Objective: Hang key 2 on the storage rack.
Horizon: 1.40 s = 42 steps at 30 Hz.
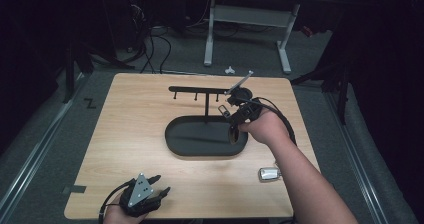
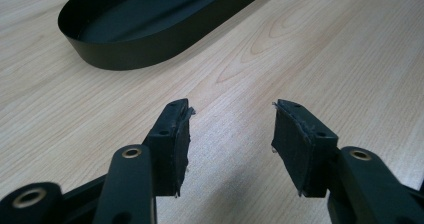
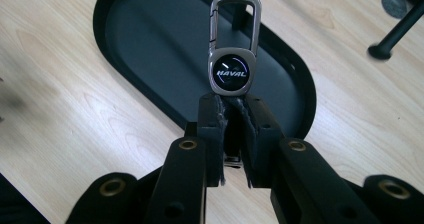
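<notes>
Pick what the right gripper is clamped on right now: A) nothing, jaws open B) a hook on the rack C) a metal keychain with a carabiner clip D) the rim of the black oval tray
C: the right gripper has its jaws shut on the keychain, carabiner loop pointing up, over the black tray.

Pale smooth wood-grain bench [image 2: 325, 49], matt black oval tray [image 2: 125, 54], brushed-metal carabiner keyring with glossy badge [image 3: 231, 59], frayed black rubbery jaws.

A white-legged desk [image 1: 282, 39] and tangled cables [image 1: 150, 44] stand beyond the table [image 1: 125, 134].
</notes>
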Tool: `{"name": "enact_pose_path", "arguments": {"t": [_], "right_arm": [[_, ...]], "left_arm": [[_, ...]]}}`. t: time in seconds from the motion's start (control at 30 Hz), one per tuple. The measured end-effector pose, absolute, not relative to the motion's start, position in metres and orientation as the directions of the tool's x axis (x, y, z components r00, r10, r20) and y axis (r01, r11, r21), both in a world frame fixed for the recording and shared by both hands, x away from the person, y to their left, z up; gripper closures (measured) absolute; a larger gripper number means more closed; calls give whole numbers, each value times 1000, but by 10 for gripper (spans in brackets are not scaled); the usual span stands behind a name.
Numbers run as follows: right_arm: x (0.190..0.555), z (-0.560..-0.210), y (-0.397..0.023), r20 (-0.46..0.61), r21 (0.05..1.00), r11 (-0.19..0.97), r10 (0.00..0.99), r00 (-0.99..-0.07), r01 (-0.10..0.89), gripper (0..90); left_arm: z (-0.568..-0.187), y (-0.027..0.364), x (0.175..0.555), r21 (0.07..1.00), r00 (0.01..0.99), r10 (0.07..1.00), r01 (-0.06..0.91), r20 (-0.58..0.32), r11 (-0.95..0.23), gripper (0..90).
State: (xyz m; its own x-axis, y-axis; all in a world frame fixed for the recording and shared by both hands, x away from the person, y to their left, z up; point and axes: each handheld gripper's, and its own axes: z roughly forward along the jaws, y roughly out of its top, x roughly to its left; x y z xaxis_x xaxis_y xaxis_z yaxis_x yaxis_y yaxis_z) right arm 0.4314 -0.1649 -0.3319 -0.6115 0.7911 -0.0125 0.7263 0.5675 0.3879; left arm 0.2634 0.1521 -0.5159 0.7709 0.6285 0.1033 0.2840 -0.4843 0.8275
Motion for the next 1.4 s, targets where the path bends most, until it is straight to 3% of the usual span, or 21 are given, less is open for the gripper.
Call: {"name": "enact_pose_path", "arguments": {"t": [0.73,1.4], "right_arm": [[451,-321,-149,-34,411,564,795,-606,716,805],[474,-348,-145,-51,402,532,825,-562,745,802]], "left_arm": [[-517,152,264,821,779,619,289,96,-492,490],[-518,151,264,818,784,613,283,104,-501,490]]}}
